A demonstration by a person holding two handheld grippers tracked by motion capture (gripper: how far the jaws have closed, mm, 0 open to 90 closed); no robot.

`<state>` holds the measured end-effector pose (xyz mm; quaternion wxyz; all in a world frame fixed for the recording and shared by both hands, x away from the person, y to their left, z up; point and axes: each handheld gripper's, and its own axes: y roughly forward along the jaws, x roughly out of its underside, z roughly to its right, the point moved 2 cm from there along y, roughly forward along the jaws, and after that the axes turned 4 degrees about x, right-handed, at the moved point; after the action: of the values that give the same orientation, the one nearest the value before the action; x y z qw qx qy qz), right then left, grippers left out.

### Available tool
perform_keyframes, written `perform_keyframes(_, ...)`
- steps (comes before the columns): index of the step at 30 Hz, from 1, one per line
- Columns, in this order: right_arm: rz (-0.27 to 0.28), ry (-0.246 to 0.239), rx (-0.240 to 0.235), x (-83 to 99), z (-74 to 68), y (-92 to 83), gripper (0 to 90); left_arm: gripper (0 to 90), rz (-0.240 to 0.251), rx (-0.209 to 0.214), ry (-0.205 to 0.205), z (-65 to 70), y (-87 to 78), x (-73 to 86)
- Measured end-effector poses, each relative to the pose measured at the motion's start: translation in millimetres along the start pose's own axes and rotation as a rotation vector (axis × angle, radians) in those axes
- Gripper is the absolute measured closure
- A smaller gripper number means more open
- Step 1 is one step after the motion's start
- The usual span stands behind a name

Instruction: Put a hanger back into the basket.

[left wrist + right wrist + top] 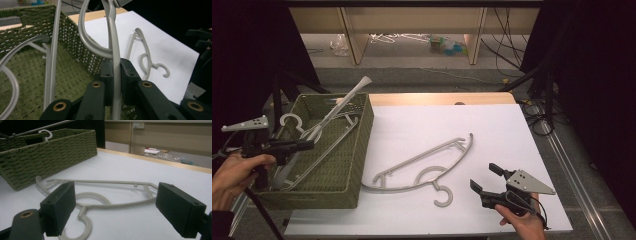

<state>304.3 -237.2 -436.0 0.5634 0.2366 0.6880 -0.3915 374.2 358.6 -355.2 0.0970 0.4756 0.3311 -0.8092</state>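
Spreading white across the desk (492, 125), a sheet is carrying the green woven basket (357, 165) and a grey hanger (412, 172). Left tongs (309, 145) are clamping another hanger (113, 47) over the basket; right tongs (484, 179) are gaping, holding nothing.

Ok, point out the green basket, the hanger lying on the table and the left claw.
green basket (360, 150): high view, on its right wall.
hanger on the table (422, 159): high view, on its upper arm.
left claw (117, 80): left gripper view, between its fingertips, shut on a hanger.
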Motion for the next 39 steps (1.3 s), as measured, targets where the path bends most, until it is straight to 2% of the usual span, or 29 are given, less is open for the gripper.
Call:
perform_keyframes(8, 0.002, 0.001, -0.001, 0.3, -0.2, 0.5, 17.2, 81.4, -0.029, -0.013, -0.033, -12.6, -7.0, 15.9)
perform_keyframes(9, 0.002, 0.001, -0.002, 0.3, -0.5, 0.6, 17.2, 81.4, -0.023, -0.009, -0.026, -14.2, -7.0, 17.7)
perform_keyframes(11, 0.002, 0.001, -0.003, 0.2, -0.9, 0.7, 17.2, 81.4, -0.041, -0.017, -0.037, -15.4, -8.0, 20.3)
perform_keyframes(14, 0.001, 0.001, -0.002, 0.3, -0.5, 0.6, 17.2, 81.4, -0.036, -0.01, -0.043, -19.0, -8.6, 24.2)
perform_keyframes(16, 0.001, 0.001, -0.002, 0.3, -0.4, 0.6, 17.2, 81.4, -0.044, -0.024, -0.048, -19.7, -9.8, 24.6)
perform_keyframes(18, 0.002, 0.0, -0.002, 0.3, -0.5, 0.6, 17.2, 81.4, -0.038, -0.012, -0.057, -21.2, -9.6, 26.1)
perform_keyframes(20, 0.001, 0.001, -0.002, 0.3, -0.5, 0.7, 17.2, 81.3, -0.032, -0.013, -0.048, -21.4, -8.0, 26.9)
perform_keyframes(22, 0.0, 0.002, -0.002, 0.4, -0.6, 0.7, 17.2, 81.3, -0.057, -0.026, -0.061, -21.1, -4.8, 26.6)
perform_keyframes(24, 0.001, 0.001, -0.002, 0.4, -0.7, 0.7, 17.2, 81.3, -0.07, -0.024, -0.056, -22.0, -3.3, 26.9)
perform_keyframes(27, -0.01, 0.0, 0.0, 0.4, -0.5, 0.2, 17.2, 81.2, -0.098, -0.043, -0.083, -22.9, 7.0, 27.5)
perform_keyframes(32, -0.011, -0.007, 0.007, 0.4, -0.1, 0.2, 17.2, 81.0, -0.176, -0.072, -0.118, -27.4, 17.5, 27.5)
perform_keyframes(35, -0.014, 0.001, 0.005, 0.4, 0.2, 0.4, 17.2, 80.9, -0.222, -0.089, -0.131, -29.7, 24.0, 28.5)
perform_keyframes(36, -0.011, -0.007, 0.007, 0.6, 0.7, 0.8, 17.2, 80.9, -0.222, -0.089, -0.131, -29.7, 24.0, 28.5)
perform_keyframes(37, -0.011, -0.007, 0.007, 0.6, 0.7, 0.8, 17.2, 80.9, -0.245, -0.108, -0.13, -30.5, 27.0, 29.2)
perform_keyframes(39, -0.011, -0.002, 0.003, 0.7, 0.3, 0.5, 17.2, 80.3, -0.247, -0.119, -0.152, -31.5, 29.9, 29.5)
